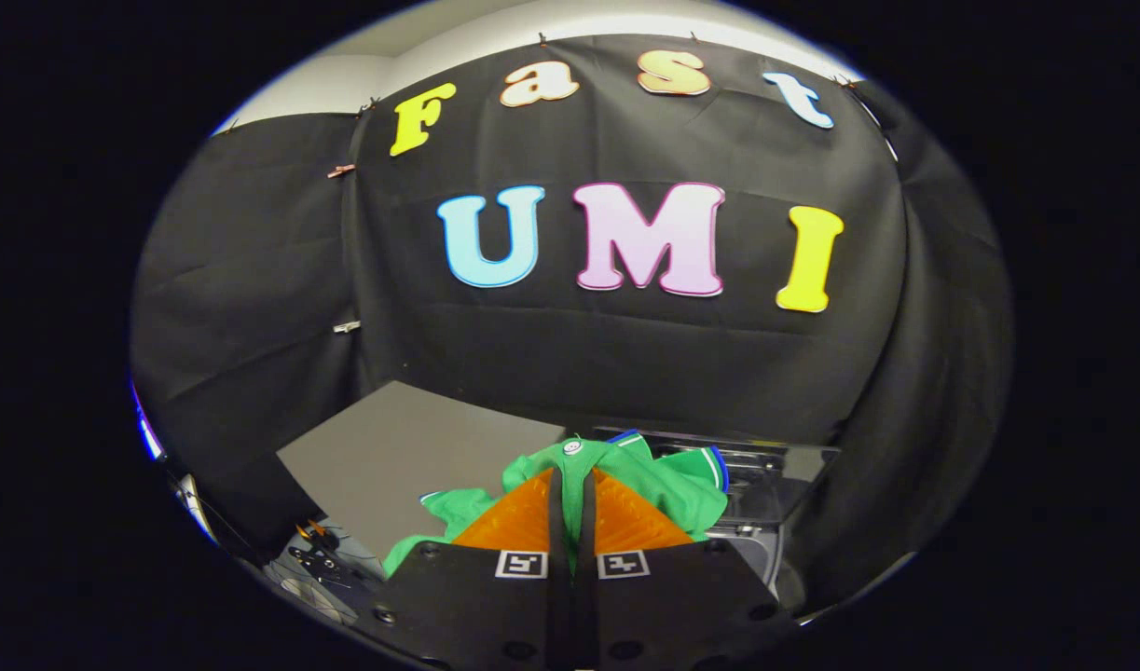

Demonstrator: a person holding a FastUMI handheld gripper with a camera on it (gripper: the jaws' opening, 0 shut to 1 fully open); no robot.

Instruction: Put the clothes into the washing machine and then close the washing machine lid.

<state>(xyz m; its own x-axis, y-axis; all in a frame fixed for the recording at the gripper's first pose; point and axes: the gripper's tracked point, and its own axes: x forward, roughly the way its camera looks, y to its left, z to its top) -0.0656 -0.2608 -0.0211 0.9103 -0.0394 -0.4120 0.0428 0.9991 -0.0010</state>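
While the gripper (571, 489) pinches the green garment (667, 494) between its closed orange fingers (518, 517), the washing machine (765, 499) sits just beyond (contents unclear).

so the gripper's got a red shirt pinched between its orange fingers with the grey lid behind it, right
Not quite: the shirt is green, not red. The gripper view shows the gripper shut on it, orange fingers pinching the cloth, the grey lid behind.
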